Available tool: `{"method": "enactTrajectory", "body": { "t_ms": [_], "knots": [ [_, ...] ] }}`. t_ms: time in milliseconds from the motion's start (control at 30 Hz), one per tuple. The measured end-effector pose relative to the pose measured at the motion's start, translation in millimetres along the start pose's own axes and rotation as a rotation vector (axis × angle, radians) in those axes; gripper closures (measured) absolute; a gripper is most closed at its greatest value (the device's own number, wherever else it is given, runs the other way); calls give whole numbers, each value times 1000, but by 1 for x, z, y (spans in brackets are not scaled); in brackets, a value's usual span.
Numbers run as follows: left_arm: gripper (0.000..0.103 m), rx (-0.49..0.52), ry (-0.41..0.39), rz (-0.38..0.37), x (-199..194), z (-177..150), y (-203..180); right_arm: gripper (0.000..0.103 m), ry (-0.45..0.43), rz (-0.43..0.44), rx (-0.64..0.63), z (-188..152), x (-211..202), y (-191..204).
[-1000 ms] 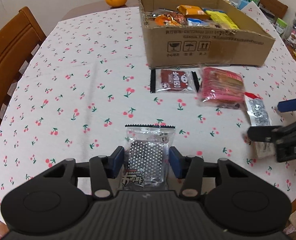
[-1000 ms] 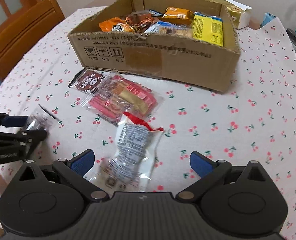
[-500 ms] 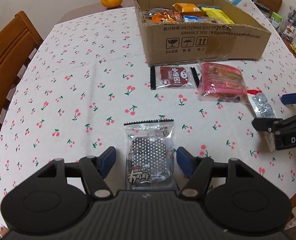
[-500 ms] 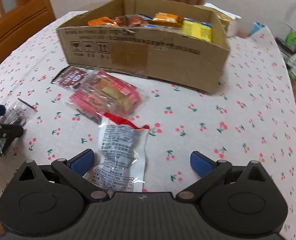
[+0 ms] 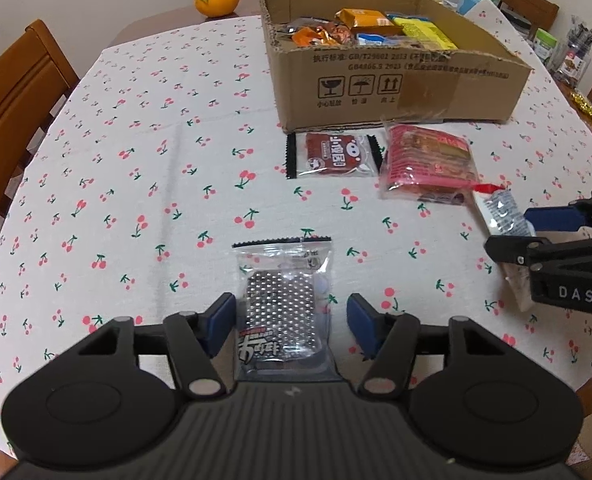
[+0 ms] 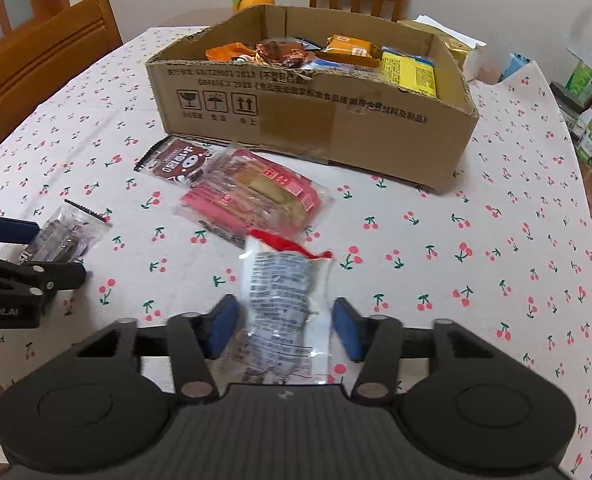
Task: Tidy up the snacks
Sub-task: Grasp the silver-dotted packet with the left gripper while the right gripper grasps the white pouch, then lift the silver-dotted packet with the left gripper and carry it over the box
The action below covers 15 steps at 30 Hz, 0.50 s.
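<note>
Clamping the white packet (image 6: 280, 280), right claw (image 6: 284, 318) just closed.

- left gripper (image 5: 290, 320): black ribbed body, two round discs, blue pads, silver pivot screws
- right gripper (image 6: 282, 322): same black build, white "das" lettering on its side
</note>
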<state>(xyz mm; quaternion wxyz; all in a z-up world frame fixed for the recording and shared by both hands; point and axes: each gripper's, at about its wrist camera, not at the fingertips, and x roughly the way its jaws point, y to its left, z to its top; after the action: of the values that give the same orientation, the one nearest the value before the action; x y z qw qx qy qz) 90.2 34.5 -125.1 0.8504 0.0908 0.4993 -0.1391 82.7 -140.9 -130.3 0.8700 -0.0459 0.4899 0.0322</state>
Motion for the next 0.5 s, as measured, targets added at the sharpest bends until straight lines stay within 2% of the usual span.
{"method": "enactTrajectory", "body": {
  "t_ms": [167,500],
  "knots": [
    [57,13,-3,-18,-1,1,-1,51,3,0,5,-2,-2,-1],
    [60,53,9,-43,-3,4,-1,55,-1,10,-8,0,-9,-2]
  ]
}}
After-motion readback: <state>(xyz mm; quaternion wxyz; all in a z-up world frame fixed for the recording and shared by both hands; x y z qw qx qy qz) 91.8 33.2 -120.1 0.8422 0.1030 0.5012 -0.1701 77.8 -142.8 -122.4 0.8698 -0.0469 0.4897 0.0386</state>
